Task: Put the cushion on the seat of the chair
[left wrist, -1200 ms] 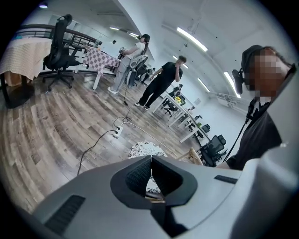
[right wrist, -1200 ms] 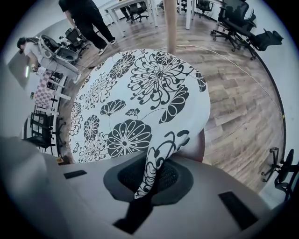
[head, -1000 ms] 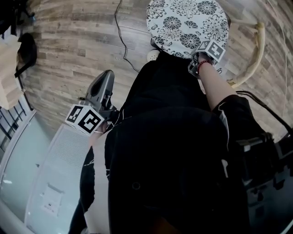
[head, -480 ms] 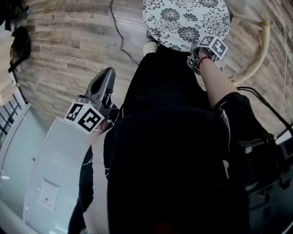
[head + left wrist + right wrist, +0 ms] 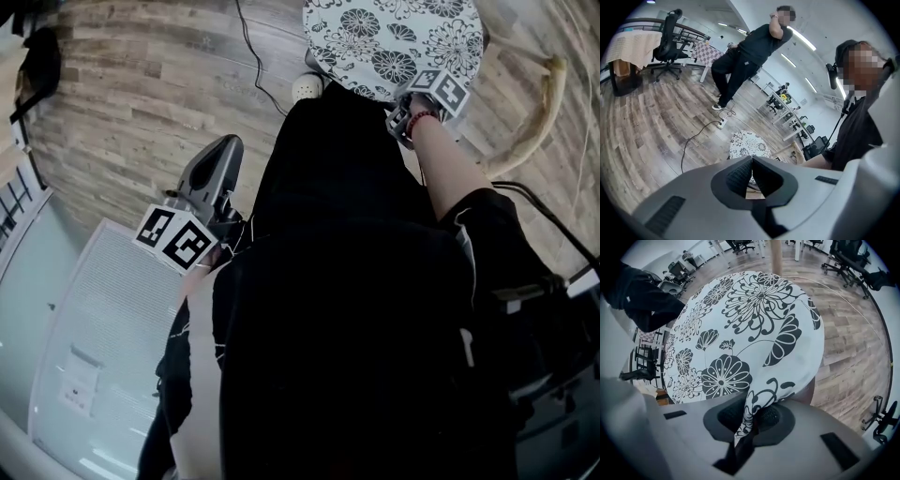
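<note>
Right tool (image 5: pixel 749 416) first: its jaws are clamped on a gathered fold at the near edge of the cushion (image 5: pixel 745 329). They have just eased a shade wider, yet the fabric is pinched between the pads, a tail of it hanging down through the gap. From that pinch the round, black-and-white flowered cushion fans out ahead of the tool and fills most of its view. A dark brown edge (image 5: pixel 812 389) peeks out under the cushion's rim, just to the right of the jaws; what it belongs to I cannot tell.

Over to the left tool (image 5: pixel 751 161): jaws together, tips meeting, nothing between them. It is well apart from the cushion, which shows small and far beyond its tips, low over the wooden floor (image 5: pixel 141 112).

From the head view, a pale curved wooden rail (image 5: pixel 542 108) arcs just beyond the right tool, close beside the cushion. A white power strip (image 5: pixel 307 87) lies on the floor between the two tools, nearer the right one, its cable running away.
</note>
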The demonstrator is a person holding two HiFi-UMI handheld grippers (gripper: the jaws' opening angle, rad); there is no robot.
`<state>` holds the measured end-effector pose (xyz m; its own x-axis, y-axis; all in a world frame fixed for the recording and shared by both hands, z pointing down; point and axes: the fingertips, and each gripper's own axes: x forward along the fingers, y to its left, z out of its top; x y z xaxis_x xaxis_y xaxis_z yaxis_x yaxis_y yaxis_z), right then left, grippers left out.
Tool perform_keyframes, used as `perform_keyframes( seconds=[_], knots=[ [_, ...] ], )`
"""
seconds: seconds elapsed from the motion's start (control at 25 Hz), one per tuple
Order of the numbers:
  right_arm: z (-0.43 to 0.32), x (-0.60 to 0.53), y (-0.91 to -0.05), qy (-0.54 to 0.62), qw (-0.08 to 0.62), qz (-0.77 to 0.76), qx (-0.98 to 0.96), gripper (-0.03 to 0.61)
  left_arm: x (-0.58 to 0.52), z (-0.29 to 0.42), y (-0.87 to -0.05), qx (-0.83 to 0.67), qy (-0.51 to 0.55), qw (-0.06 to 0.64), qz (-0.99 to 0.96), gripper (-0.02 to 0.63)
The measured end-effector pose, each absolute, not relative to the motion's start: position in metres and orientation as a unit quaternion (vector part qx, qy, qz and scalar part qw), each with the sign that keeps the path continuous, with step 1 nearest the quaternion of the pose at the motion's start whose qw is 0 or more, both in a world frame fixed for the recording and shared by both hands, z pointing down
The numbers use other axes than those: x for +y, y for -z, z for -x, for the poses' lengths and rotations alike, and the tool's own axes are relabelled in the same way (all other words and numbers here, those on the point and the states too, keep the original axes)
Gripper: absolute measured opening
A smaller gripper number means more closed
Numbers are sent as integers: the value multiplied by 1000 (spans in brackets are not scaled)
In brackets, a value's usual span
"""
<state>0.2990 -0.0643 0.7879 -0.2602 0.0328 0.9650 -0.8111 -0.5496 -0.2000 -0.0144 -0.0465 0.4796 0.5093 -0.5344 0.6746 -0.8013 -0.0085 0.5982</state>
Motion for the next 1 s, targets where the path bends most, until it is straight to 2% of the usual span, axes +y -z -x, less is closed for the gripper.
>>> perform_keyframes(
  seconds=[0.52,0.76,1.0],
  knots=[
    [-300,-66,-783,-654,324,-568,-380,75,-12,33,-482,-498,-111,514,-689,14],
    [-312,-58,-768,-666,257,-629,-309,142,-5,45,-484,-475,-103,514,-707,14],
    [-323,-63,-736,-640,224,-678,-284,204,-3,84,-465,-462,-97,484,-737,15]
  ],
)
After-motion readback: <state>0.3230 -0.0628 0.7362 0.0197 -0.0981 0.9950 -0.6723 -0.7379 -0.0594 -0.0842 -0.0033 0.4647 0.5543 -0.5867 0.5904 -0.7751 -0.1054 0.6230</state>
